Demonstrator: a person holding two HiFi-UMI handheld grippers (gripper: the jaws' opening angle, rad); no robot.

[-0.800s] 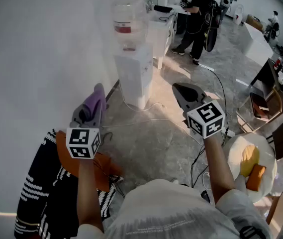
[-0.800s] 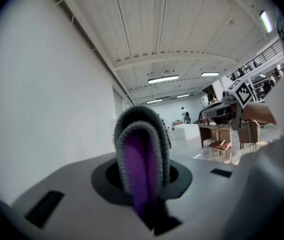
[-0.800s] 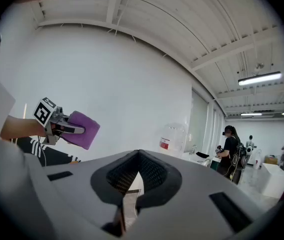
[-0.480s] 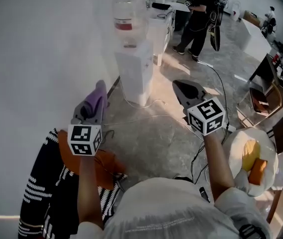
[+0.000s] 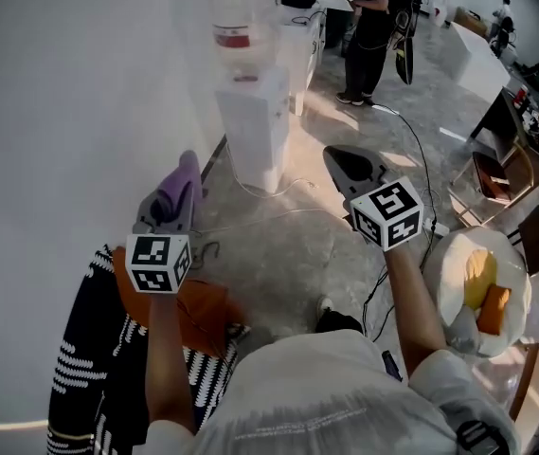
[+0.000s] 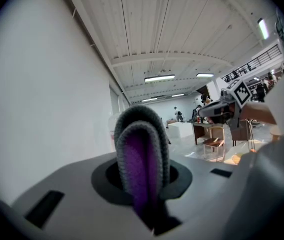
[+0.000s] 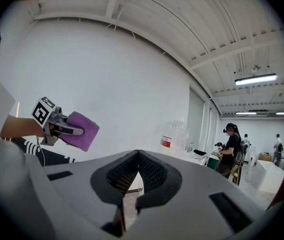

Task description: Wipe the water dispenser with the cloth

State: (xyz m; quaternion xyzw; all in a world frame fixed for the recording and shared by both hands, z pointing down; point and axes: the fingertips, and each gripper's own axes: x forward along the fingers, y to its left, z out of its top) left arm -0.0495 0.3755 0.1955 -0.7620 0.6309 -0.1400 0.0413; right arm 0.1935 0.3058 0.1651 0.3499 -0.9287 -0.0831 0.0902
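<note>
The white water dispenser (image 5: 250, 121) with a clear bottle (image 5: 241, 22) on top stands against the wall ahead of me. My left gripper (image 5: 176, 197) is shut on a folded purple cloth (image 5: 184, 180), held in the air short of the dispenser. The left gripper view shows the cloth (image 6: 141, 159) standing up between the jaws. My right gripper (image 5: 340, 164) is shut on nothing, level with the left one and to its right. From the right gripper view (image 7: 134, 176) I see the cloth (image 7: 80, 130) and the dispenser's bottle (image 7: 174, 139).
White wall on the left. Cables (image 5: 288, 211) trail across the grey floor near the dispenser. An orange garment (image 5: 198, 311) and striped fabric (image 5: 89, 368) lie at lower left. A round white table (image 5: 454, 263) with yellow and orange items stands right. A person (image 5: 368, 27) stands behind.
The view has shifted a little nearer the dispenser and a dark shoe now shows below. Both grippers keep the same pose, the cloth still held.
</note>
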